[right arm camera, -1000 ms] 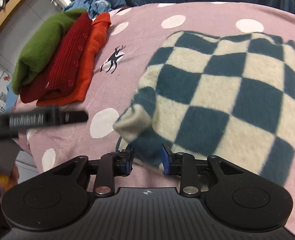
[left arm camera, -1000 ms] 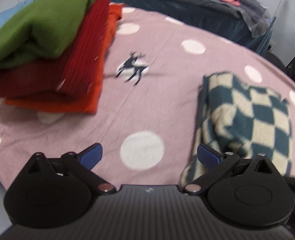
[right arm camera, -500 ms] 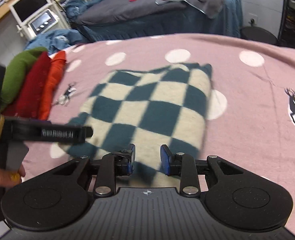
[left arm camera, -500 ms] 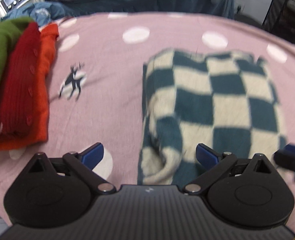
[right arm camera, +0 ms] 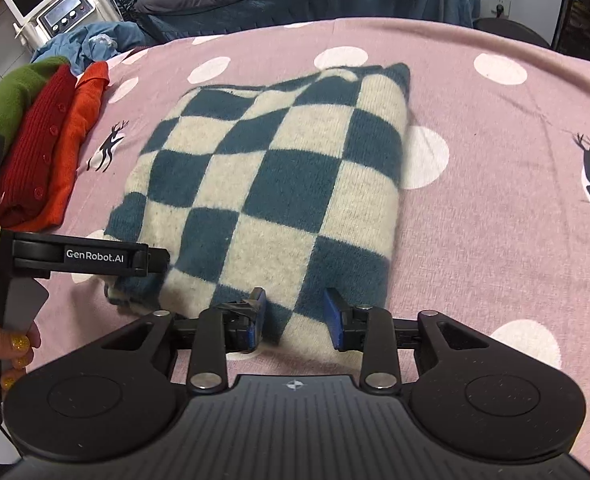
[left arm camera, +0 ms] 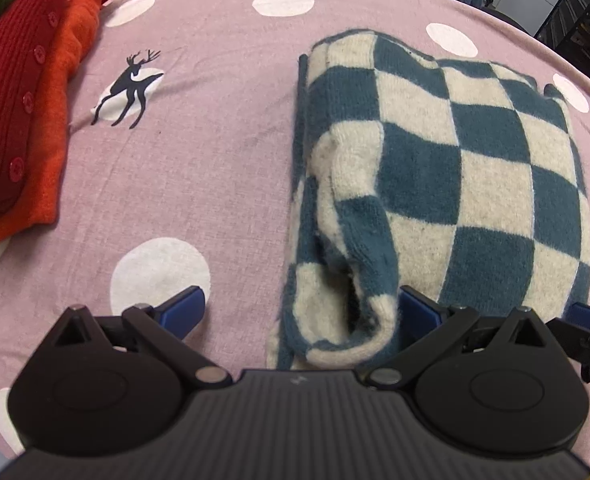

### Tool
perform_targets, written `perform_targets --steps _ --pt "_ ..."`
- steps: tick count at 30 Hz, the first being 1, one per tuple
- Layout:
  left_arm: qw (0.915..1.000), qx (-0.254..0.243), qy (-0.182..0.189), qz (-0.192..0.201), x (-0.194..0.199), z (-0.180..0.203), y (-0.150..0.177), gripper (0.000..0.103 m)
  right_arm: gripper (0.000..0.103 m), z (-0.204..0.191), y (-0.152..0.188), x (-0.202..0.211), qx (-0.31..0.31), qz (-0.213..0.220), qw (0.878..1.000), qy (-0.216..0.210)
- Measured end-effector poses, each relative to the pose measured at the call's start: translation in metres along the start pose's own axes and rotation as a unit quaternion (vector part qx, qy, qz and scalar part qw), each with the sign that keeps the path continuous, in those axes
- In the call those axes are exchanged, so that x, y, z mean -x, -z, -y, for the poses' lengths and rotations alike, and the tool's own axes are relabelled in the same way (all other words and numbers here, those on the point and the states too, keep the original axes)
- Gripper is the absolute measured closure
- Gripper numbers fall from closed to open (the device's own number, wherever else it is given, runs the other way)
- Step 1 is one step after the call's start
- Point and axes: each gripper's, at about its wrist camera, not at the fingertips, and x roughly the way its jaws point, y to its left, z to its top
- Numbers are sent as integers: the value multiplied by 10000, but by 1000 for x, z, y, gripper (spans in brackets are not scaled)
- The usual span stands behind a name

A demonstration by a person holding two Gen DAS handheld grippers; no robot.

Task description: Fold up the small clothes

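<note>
Right wrist view shows our checkered sweater (right arm camera: 271, 184) already folded into a rectangle on the pink bedspread (right arm camera: 495, 216), near the folded stack (right arm camera: 43, 148). Our right gripper (right arm camera: 295, 316) and left gripper (left arm camera: 299, 308) both stand open at its near edge, so we judge that only squaring up or stacking remains.

The left gripper (left arm camera: 301, 310), jaws spread wide, straddles the near corner of the folded checkered sweater (left arm camera: 455, 168).

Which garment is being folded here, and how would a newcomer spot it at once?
Start from the pink polka-dot bedspread that fills both views. At its left edge sits a stack of plain green, red and orange knits; the checkered sweater lies folded in the middle, the only teal-and-cream chequered piece.
</note>
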Motion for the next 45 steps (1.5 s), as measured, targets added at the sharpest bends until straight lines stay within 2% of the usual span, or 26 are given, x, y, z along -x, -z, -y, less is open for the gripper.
perform_targets --steps 4,6,8,10,11,13,14,17,18,19,22,24,28,30,35,39,42,43,45 --pt "9997 170 179 -75 -2 -8 -2 0 26 3 -1 2 -69 -16 9998 -166" --pt "9989 315 312 -135 2 -14 -3 0 26 5 -2 5 -139 3 9997 -217" --pt "9968 582 538 -27 11 -24 1 0 21 10 -3 10 -269 48 9993 -272" --pt "9919 964 827 70 21 -37 6 0 0 18 -5 16 -451 139 9984 -311" --pt "9878 1198 996 57 25 -44 9 0 0 24 -6 20 -574 204 9976 -321" --pt "9741 1758 1421 -78 29 -61 17 0 0 39 -6 25 -893 307 9947 -414" --pt "9631 2077 1707 -140 30 -69 24 0 0 48 -5 27 -1094 317 9924 -476" --pt "9215 2894 2571 -311 26 -87 44 0 0 76 1 26 -1815 224 9808 -677" --pt "9127 2996 2757 -344 24 -88 49 0 0 85 5 25 -2088 200 9747 -767" --pt "9098 3006 2837 -368 22 -87 53 0 0 93 10 23 -2377 178 9672 -877" --pt "9117 2948 2822 -474 13 -76 61 0 0 111 25 18 -3153 104 9424 -1115" --pt "9030 3080 2959 -474 5 -72 66 0 0 115 35 16 -3436 103 9298 -1318" --pt "8846 3526 3018 -452 -18 -68 69 0 0 113 40 16 -3610 136 9234 -1299" --pt "8831 3573 3003 -477 -27 -65 66 0 0 117 40 15 -3720 88 9174 -1412" --pt "8897 3495 2918 -328 -33 -55 56 0 0 121 36 6 -3779 -266 9083 -1771" --pt "8896 3504 2914 -299 -33 -54 51 0 0 128 39 -1 -3987 -349 8974 -1855" --pt "8856 3521 3021 -224 -35 -52 43 0 0 134 35 -5 -4140 -303 8866 -2038" --pt "8846 3519 3052 -213 -37 -49 39 0 0 135 31 -7 -4129 -294 8868 -2054" --pt "8831 3517 3097 -232 -42 -46 34 0 0 136 20 -12 -4008 -302 8945 -1956"
